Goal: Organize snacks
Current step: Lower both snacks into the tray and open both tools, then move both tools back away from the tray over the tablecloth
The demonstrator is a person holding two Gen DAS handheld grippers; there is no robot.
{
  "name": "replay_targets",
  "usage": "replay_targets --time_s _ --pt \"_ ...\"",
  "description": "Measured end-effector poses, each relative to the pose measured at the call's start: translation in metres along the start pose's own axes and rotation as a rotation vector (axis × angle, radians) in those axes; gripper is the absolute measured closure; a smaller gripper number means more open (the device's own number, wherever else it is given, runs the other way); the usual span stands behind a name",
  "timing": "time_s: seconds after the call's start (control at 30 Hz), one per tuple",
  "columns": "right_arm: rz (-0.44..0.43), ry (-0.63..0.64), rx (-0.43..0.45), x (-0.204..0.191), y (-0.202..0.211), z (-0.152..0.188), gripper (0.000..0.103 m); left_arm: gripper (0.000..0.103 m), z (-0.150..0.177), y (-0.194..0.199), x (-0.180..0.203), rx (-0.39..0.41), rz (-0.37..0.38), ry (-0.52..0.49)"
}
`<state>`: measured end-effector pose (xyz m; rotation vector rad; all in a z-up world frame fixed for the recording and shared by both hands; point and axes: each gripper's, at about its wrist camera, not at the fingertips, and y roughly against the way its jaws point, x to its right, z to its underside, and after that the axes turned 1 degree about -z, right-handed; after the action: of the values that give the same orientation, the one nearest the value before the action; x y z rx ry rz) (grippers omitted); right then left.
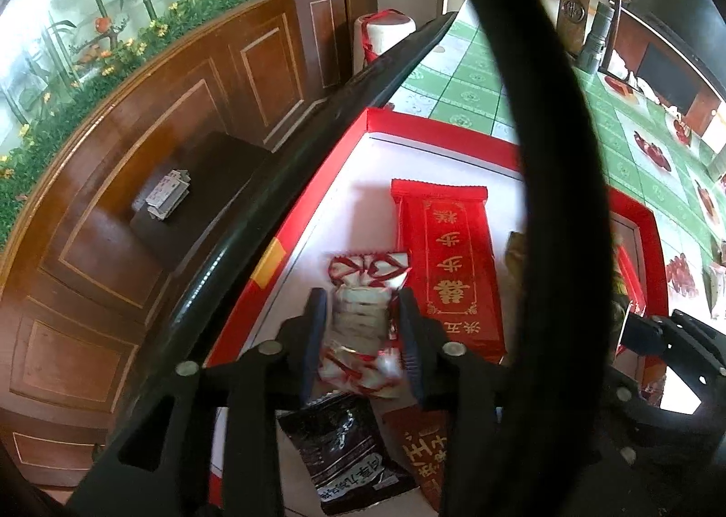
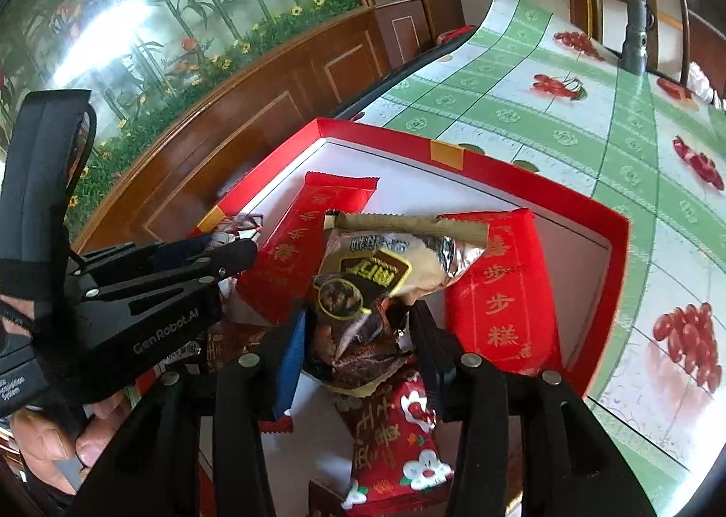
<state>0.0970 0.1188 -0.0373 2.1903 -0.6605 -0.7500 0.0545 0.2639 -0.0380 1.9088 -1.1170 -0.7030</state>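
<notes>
While both grippers hang over the red box (image 1: 435, 127) on the counter (image 1: 476, 77), the left gripper (image 1: 363, 326) straddles a red-and-white candy pack (image 1: 363, 313) at the box's left side, its long axis running along the fingers, jaws narrow and seemingly loosening. Farther right, the right gripper (image 2: 358, 349) has a brown-and-gold snack bag (image 2: 376, 272) between narrow jaws, bag pointing away, above the red packets (image 2: 499, 290); whether the pads still press, I cannot tell.
</notes>
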Motion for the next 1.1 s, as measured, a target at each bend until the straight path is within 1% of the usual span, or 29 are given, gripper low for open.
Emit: replay_targets --time_s 0.03,0.07,0.1,0.13,0.17,0.23,0.33,0.37,0.57,0.77,1.1 --pt "0.008 0.001 0.004 0.000 0.003 0.002 0.056 0.055 0.000 0.001 0.000 -0.001 -0.006 -0.003" --pt "0.023 0.001 0.011 0.000 0.006 0.004 0.053 0.042 0.001 0.002 0.001 -0.004 -0.010 -0.004" --pt "0.033 0.001 0.018 0.000 0.010 0.006 0.052 0.035 0.002 0.003 0.001 -0.003 -0.011 -0.004" --pt "0.045 0.004 0.028 0.000 0.015 0.009 0.051 0.024 0.003 0.004 0.001 0.000 -0.008 -0.003" --pt "0.051 0.008 0.038 -0.001 0.021 0.013 0.048 0.021 0.004 0.007 0.001 0.005 -0.009 -0.005" --pt "0.059 0.007 0.060 0.000 0.036 0.024 0.047 0.021 0.007 0.012 0.001 0.009 -0.019 -0.006" --pt "0.065 -0.010 0.101 0.004 0.062 0.042 0.046 0.021 0.011 0.022 0.003 0.020 -0.014 -0.005" --pt "0.067 -0.018 0.112 0.006 0.068 0.047 0.044 0.021 0.013 0.026 0.005 0.026 -0.009 -0.007" --pt "0.102 -0.119 0.155 0.033 0.107 0.080 0.043 0.019 0.026 0.045 0.024 0.045 0.011 -0.039" --pt "0.121 -0.178 0.177 0.050 0.131 0.101 0.043 0.019 0.037 0.060 0.045 0.045 0.035 -0.073" --pt "0.139 -0.252 0.206 0.074 0.162 0.138 0.043 0.017 0.050 0.088 0.077 0.071 0.055 -0.138"
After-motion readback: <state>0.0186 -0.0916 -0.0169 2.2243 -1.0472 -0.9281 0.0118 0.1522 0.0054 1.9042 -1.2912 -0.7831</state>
